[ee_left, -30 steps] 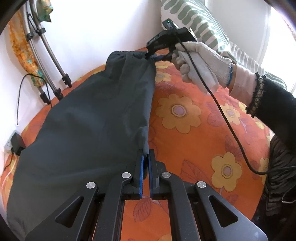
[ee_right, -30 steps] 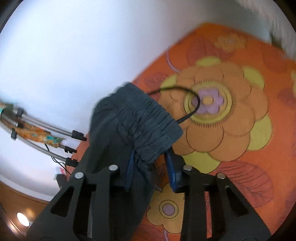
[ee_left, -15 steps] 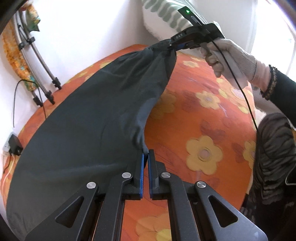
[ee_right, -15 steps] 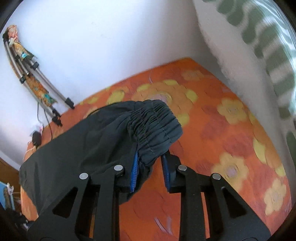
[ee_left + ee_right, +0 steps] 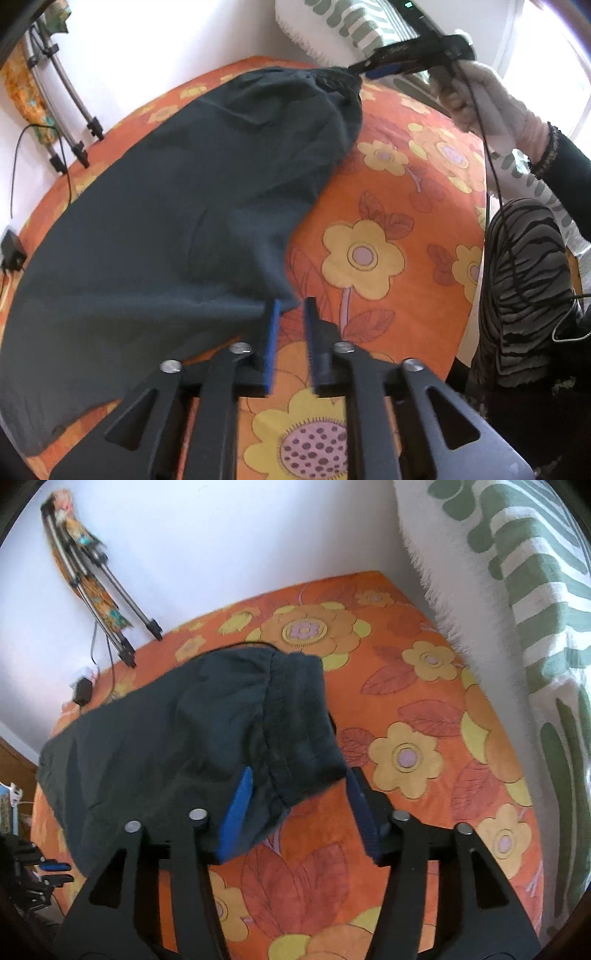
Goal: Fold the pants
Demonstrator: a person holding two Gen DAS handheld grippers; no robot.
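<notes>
Dark grey pants lie stretched over the orange flowered bedspread. My left gripper is open, its blue pads just off the near edge of the cloth. In the right wrist view the pants' elastic waistband lies between the spread fingers of my right gripper, which is open. The right gripper also shows in the left wrist view, at the waistband end, held by a gloved hand.
A tripod draped with patterned cloth leans on the white wall at the bed's far edge. A charger and cable lie near it. A green-striped pillow stands at the right. The person's striped knee is at the bed's right edge.
Both grippers have opened and let go of the pants. The cloth, held up half a second ago, has dropped onto the bed.
</notes>
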